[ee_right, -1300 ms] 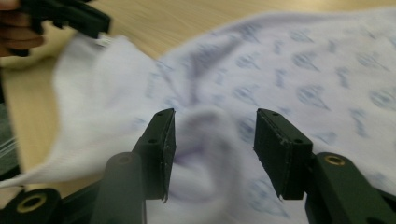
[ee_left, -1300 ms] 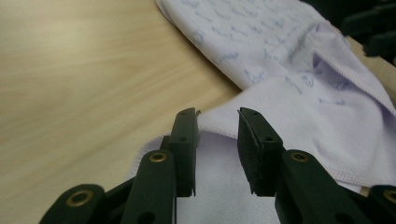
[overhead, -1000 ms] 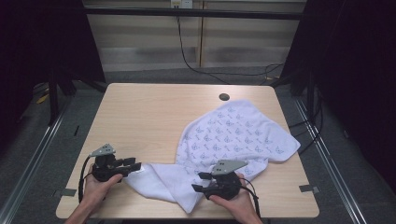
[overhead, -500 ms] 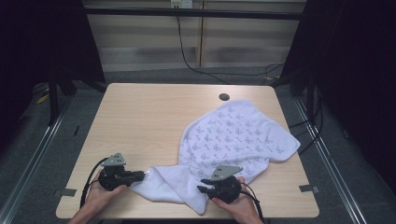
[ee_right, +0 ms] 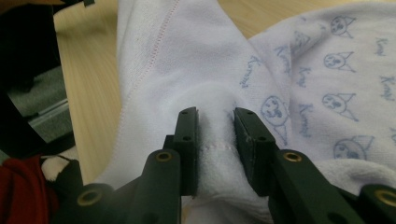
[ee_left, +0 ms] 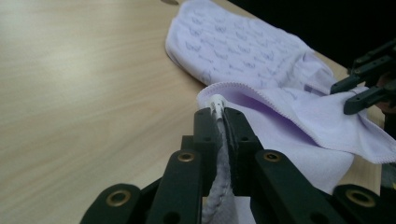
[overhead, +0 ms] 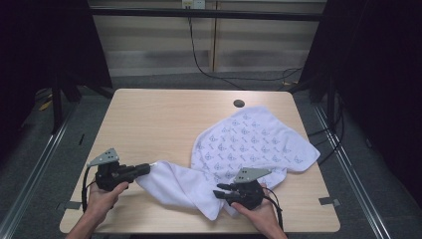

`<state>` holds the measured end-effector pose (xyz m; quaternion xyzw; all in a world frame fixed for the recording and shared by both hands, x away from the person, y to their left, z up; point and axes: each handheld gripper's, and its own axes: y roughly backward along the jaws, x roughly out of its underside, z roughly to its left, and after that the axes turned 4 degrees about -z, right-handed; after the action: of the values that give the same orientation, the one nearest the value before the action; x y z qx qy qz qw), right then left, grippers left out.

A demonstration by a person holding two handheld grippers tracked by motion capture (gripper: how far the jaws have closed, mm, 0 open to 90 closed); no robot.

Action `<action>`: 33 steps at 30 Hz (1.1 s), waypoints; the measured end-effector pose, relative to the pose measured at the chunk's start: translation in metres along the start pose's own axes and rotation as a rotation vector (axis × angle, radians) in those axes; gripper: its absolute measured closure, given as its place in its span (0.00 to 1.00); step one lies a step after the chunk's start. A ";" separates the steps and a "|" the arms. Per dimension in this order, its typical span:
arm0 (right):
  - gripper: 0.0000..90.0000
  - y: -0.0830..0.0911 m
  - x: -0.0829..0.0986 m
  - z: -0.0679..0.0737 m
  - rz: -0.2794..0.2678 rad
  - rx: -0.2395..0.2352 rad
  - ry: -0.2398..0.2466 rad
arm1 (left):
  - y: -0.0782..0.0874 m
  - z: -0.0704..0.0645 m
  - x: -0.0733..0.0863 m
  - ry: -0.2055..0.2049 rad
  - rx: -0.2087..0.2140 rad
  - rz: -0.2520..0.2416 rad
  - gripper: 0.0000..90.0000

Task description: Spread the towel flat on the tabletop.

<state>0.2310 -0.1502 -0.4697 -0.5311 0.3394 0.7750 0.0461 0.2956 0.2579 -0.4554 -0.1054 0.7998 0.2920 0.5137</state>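
A white towel [overhead: 249, 144] printed with small blue cat faces is lying across the right half of the wooden tabletop [overhead: 159, 124], its far corner reaching toward the round cable hole [overhead: 239, 103] near the far edge. Its near end is trailing in a plain white strip along the near edge toward the left.

The left gripper [overhead: 144, 169], held in a person's left hand [overhead: 102, 196] near the near-left corner, is pinching the towel's hemmed corner; in the left gripper view its jaws are standing closed with the rolled edge squeezed between them [ee_left: 219, 116].

The right gripper [overhead: 222, 190], held in the right hand [overhead: 259, 214] at the near edge, is clamping a bunched fold of the towel; in the right gripper view the stitched cloth is filling the gap between its jaws [ee_right: 215, 126].

Each cat face is carrying a short cursive word in blue beside it, too blurred to read for certain.
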 end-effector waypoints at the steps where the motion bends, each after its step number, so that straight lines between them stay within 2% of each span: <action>1: 0.80 0.000 0.000 0.000 0.000 0.000 0.000 | 0.002 0.001 -0.004 0.002 -0.002 -0.014 0.94; 3: 0.80 0.008 -0.007 -0.003 -0.036 0.007 -0.011 | 0.008 0.002 -0.011 0.007 -0.003 -0.055 0.94; 4: 0.80 0.016 -0.019 -0.006 -0.093 0.001 -0.025 | 0.011 0.003 -0.020 0.010 -0.004 -0.088 0.94; 6: 0.80 0.021 -0.029 -0.008 -0.116 0.002 -0.025 | 0.012 0.003 -0.025 0.001 -0.011 -0.094 0.94; 7: 0.80 0.021 -0.029 -0.008 -0.116 0.002 -0.025 | 0.013 0.003 -0.030 -0.002 -0.013 -0.107 0.94; 9: 0.80 0.028 -0.048 -0.009 -0.143 0.012 0.000 | 0.016 0.001 -0.041 -0.010 -0.015 -0.137 0.94; 12: 0.80 0.032 -0.061 -0.013 -0.170 0.000 0.002 | 0.021 0.000 -0.057 -0.024 -0.013 -0.181 0.94; 17: 0.81 0.032 -0.071 -0.018 -0.173 0.006 0.003 | 0.021 -0.001 -0.078 -0.041 -0.033 -0.207 0.94; 19: 0.84 0.034 -0.082 -0.022 -0.211 0.007 -0.007 | 0.020 0.002 -0.086 -0.041 -0.047 -0.213 0.94; 20: 0.84 0.036 -0.088 -0.022 -0.213 0.020 0.012 | 0.020 0.004 -0.090 -0.041 -0.055 -0.223 0.94; 21: 0.85 0.038 -0.094 -0.022 -0.227 0.028 0.023 | 0.022 0.006 -0.098 -0.029 -0.061 -0.252 0.94; 22: 0.85 0.040 -0.099 -0.022 -0.242 0.035 0.023 | 0.022 0.006 -0.098 -0.029 -0.061 -0.252 0.94; 23: 0.86 0.044 -0.108 -0.021 -0.265 0.032 0.031 | 0.025 0.005 -0.104 -0.026 -0.051 -0.276 0.94; 25: 0.86 0.050 -0.120 -0.017 -0.274 0.039 0.056 | 0.030 0.001 -0.112 -0.046 -0.058 -0.294 0.94; 26: 0.86 0.050 -0.120 -0.017 -0.274 0.039 0.056 | 0.033 -0.001 -0.115 -0.058 -0.056 -0.302 0.94; 29: 0.85 0.057 -0.126 -0.012 -0.286 0.020 0.076 | 0.046 -0.011 -0.116 -0.089 -0.025 -0.320 0.94; 30: 0.85 0.060 -0.116 -0.007 -0.273 0.005 0.077 | 0.048 -0.017 -0.111 -0.105 -0.014 -0.314 0.94; 31: 0.85 0.060 -0.116 -0.007 -0.273 0.005 0.077 | 0.050 -0.022 -0.103 -0.128 0.000 -0.293 0.94; 32: 0.85 0.061 -0.095 0.001 -0.230 -0.004 0.076 | 0.051 -0.027 -0.092 -0.143 0.012 -0.267 0.94; 33: 0.84 0.061 -0.085 0.004 -0.204 -0.011 0.073 | 0.051 -0.029 -0.082 -0.149 0.020 -0.245 0.94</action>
<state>0.2384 -0.1702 -0.3671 -0.5911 0.2809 0.7481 0.1094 0.2862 0.2716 -0.3561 -0.1753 0.7435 0.2263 0.6043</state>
